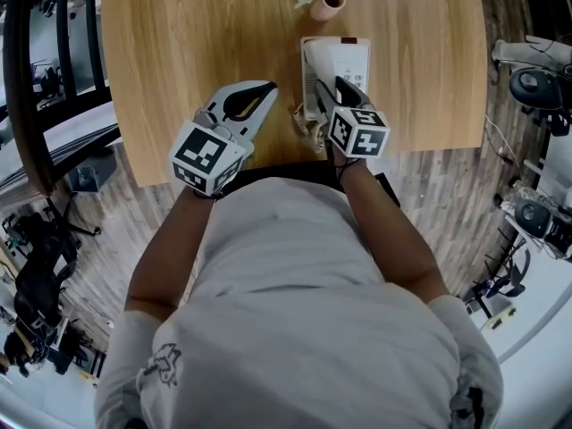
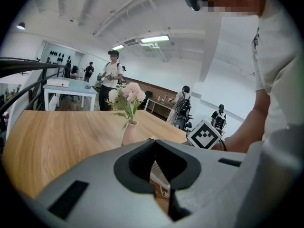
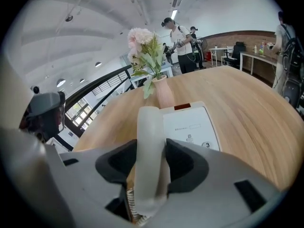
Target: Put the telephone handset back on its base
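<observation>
Clamping the white handset point(image 3: 150, 127) lengthwise, the right claw point(image 3: 151, 151) lines it up over the telephone base point(image 3: 192, 125) mid-frame on the table point(image 3: 247, 108), while the left claw point(image 2: 156, 146) hangs closed and empty at left.

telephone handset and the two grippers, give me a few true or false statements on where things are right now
1. The right gripper is shut on the white plastic telephone handset. True.
2. The left gripper holds the small pink vase of pink flowers. False: its jaws are together on nothing, and the vase stands apart on the table.
3. The white telephone base sits on the light wooden table. True.
4. The vase lies tipped over. False: it stands upright beyond the base.
</observation>
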